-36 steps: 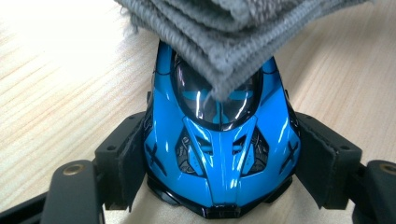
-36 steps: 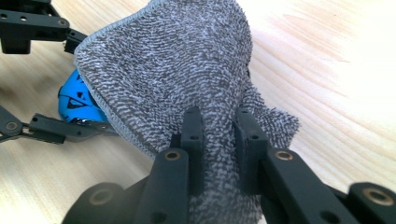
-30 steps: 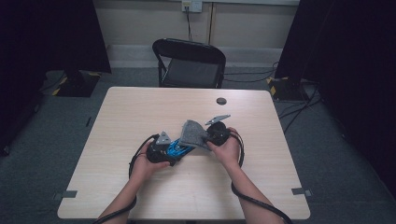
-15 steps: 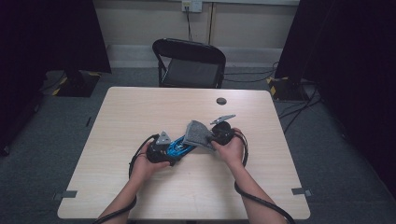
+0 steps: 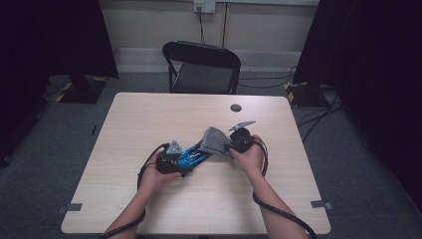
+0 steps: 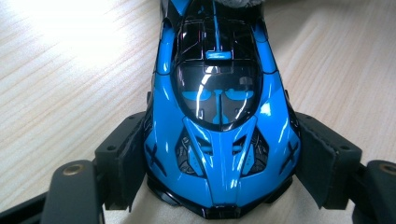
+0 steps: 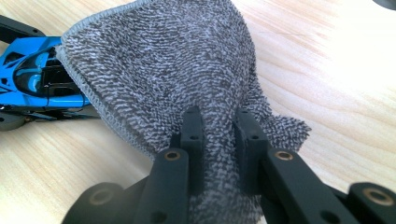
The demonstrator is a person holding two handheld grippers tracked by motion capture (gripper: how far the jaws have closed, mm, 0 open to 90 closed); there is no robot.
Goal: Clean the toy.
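A glossy blue and black toy car (image 6: 218,107) (image 5: 193,156) lies on the wooden table (image 5: 149,119). My left gripper (image 6: 219,163) (image 5: 171,162) is shut on the car's sides, one pad on each flank. A grey terry cloth (image 7: 163,65) (image 5: 215,140) is pinched between the jaws of my right gripper (image 7: 219,135) (image 5: 239,142). The cloth drapes over the far end of the car (image 7: 39,81), covering that end in the high view. Both hands sit near the middle of the table, close together.
A small black round disc (image 5: 236,107) lies on the table near its far edge. A black folding chair (image 5: 201,67) stands behind the table. Cables trail from both grippers toward the near edge. Dark curtains flank the room.
The right gripper and the cloth have shifted slightly to the right and away over the car. The left hand and the car have stayed put.
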